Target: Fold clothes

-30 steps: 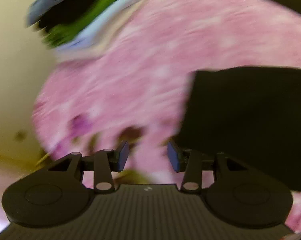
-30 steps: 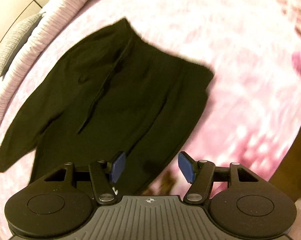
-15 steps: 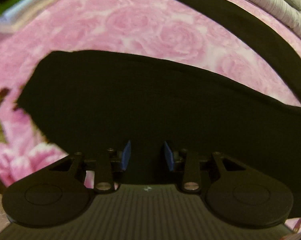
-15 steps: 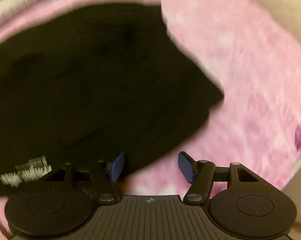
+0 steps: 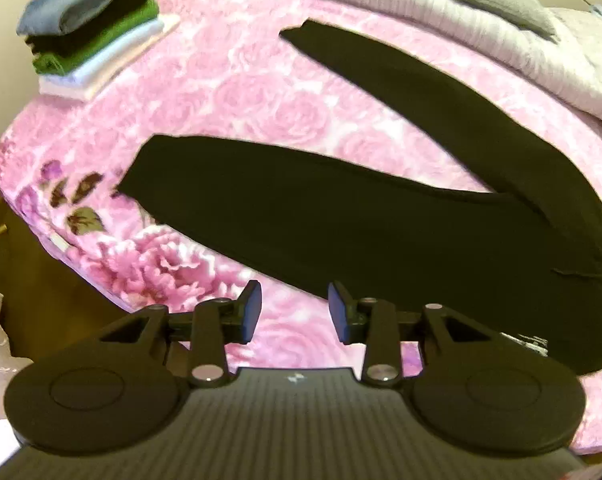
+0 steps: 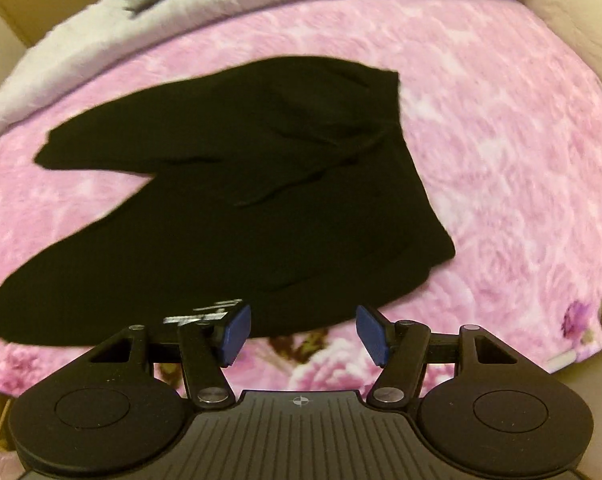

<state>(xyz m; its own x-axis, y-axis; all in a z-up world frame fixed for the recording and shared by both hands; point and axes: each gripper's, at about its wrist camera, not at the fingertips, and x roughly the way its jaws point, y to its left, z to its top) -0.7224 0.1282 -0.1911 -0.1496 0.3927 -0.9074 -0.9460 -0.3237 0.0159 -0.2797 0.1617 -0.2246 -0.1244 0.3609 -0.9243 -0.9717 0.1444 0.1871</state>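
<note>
Black pants are spread flat on the pink bed, not yet folded. The left claw and right claw are held spread, empty. A leg probably must be pinched next.

Black trousers spread on pink floral bedspread — right gripper gaping, seemingly just short of the hem

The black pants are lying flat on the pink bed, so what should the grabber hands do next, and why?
Probably bring one leg over onto the other. The black pants lie spread on the pink blanket with the two legs splayed apart in a V. Both the left gripper and the right gripper are open and hold nothing, near the pants' front edge.
</note>
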